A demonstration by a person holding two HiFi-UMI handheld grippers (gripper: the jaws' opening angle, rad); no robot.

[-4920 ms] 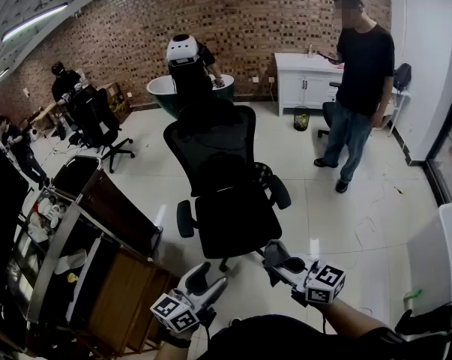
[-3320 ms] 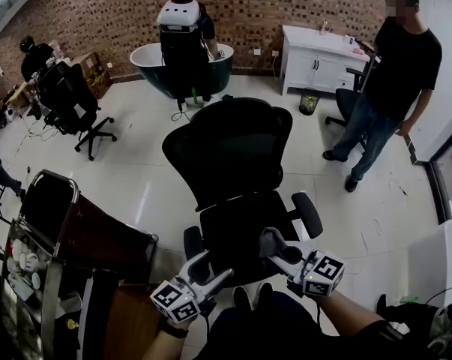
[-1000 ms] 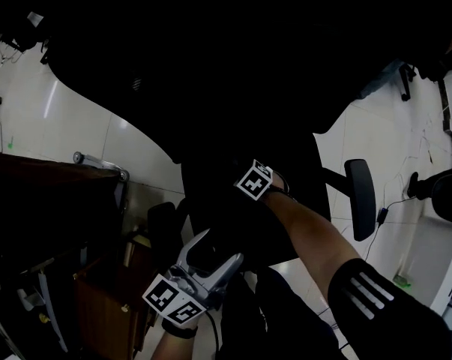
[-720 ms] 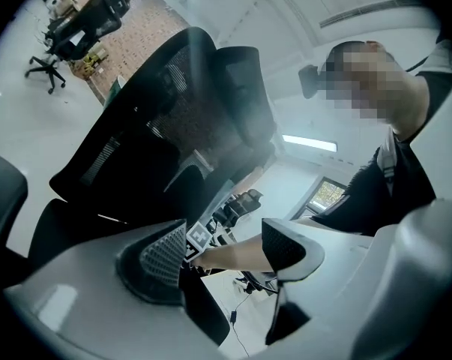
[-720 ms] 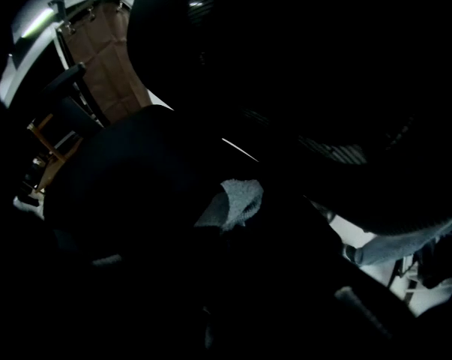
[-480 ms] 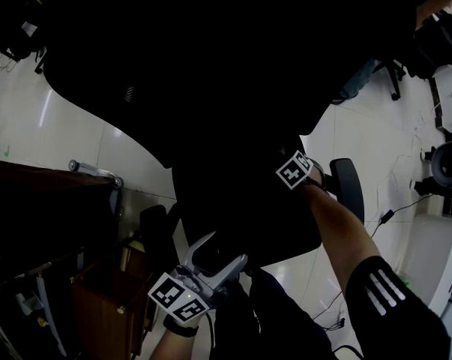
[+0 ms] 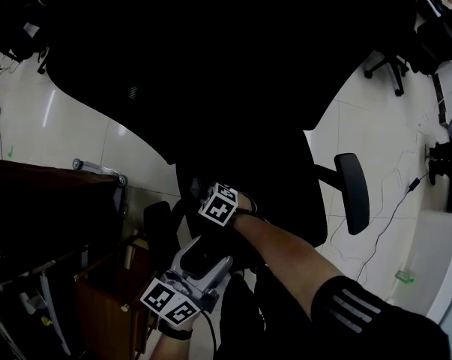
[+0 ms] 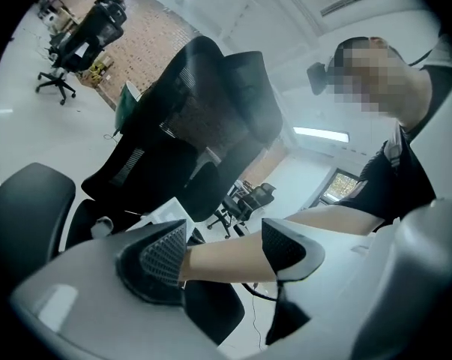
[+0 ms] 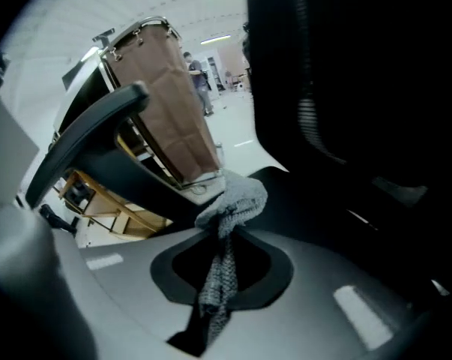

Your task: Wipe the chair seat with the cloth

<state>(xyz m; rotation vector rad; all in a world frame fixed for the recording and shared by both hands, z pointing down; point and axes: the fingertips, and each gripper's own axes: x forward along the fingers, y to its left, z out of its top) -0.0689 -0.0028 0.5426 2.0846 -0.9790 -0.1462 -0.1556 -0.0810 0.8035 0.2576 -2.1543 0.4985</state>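
The black office chair fills the head view; its seat (image 7: 285,193) lies under a dark backrest (image 7: 211,58). My right gripper (image 9: 224,257) is shut on a grey knitted cloth (image 9: 237,201), which bunches out ahead of the jaws against the black seat (image 9: 323,208). In the head view its marker cube (image 7: 220,205) sits over the seat's front left part; the jaws are hidden there. My left gripper (image 7: 207,253) hangs just below the seat's front edge, open and holding nothing; the person's forearm shows beyond its fingers (image 8: 162,253).
A brown wooden cart (image 7: 53,193) stands close on the left, seen also past the chair's left armrest (image 9: 98,126). The right armrest (image 7: 353,193) juts over white floor tiles. A cable (image 7: 394,208) and other chairs (image 7: 390,73) lie to the right.
The right gripper with the cloth swung out to the seat's right side, then came back to its front left. The left gripper has hardly moved.
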